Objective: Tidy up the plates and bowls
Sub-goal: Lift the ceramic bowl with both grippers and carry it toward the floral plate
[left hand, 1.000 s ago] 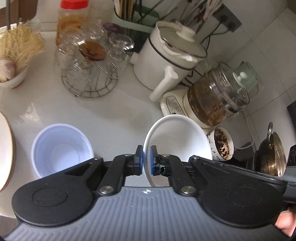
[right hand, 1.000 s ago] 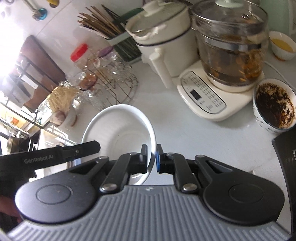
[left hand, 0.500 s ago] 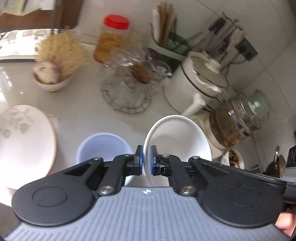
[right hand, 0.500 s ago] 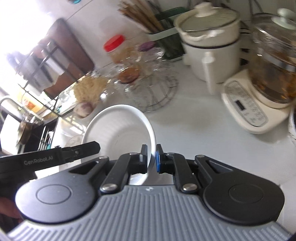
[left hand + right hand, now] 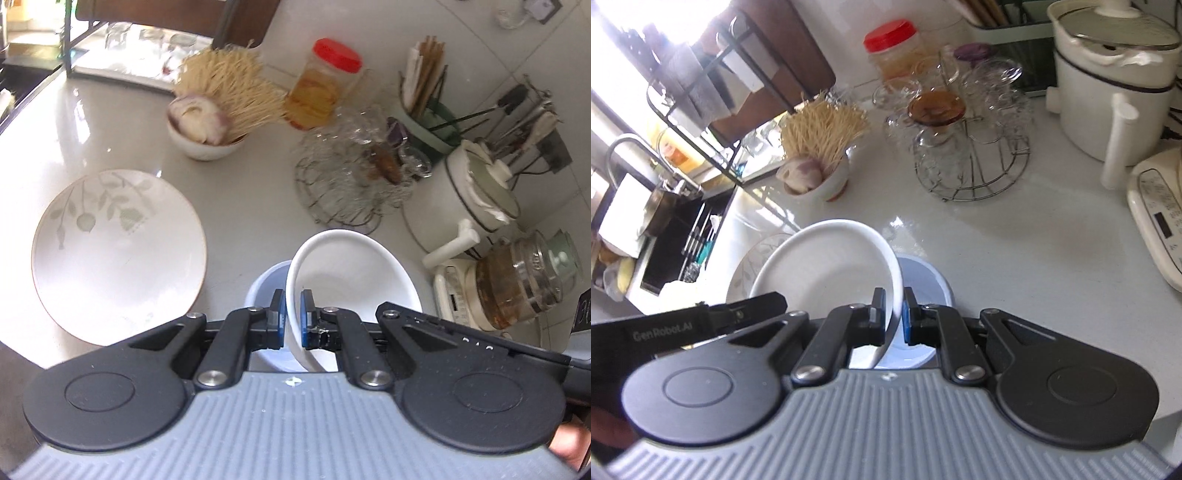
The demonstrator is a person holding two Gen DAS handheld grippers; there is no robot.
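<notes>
- Left gripper (image 5: 291, 319) is clamped narrow on the rim of a plain white ceramic bowl (image 5: 351, 280), one blue pad (image 5: 306, 321) inside the wall and the other outside.
- Right gripper (image 5: 894, 317) pinches the opposite rim of the same bowl, so the bowl hangs tilted between the two, clear of the pale glossy bench (image 5: 110, 122).
- Directly under the bowl stands a pale blue plastic bowl (image 5: 923, 273); most of it is covered by the white one and by the gripper bodies, and whether the two bowls touch cannot be told.
- Just beside them, on the left gripper's side, lies a round white plate with a green leaf print (image 5: 118, 254); the right wrist view shows only a sliver of it behind the white bowl.
- Farther back stand a small bowl of dry noodles and an onion (image 5: 207, 125), a red-lidded jar (image 5: 325, 85) and a wire rack of glasses (image 5: 351, 184), the glasses blurred.
- At the lower right corner of the left view a bit of a hand (image 5: 570, 446) shows, cut off by the edge.
</notes>
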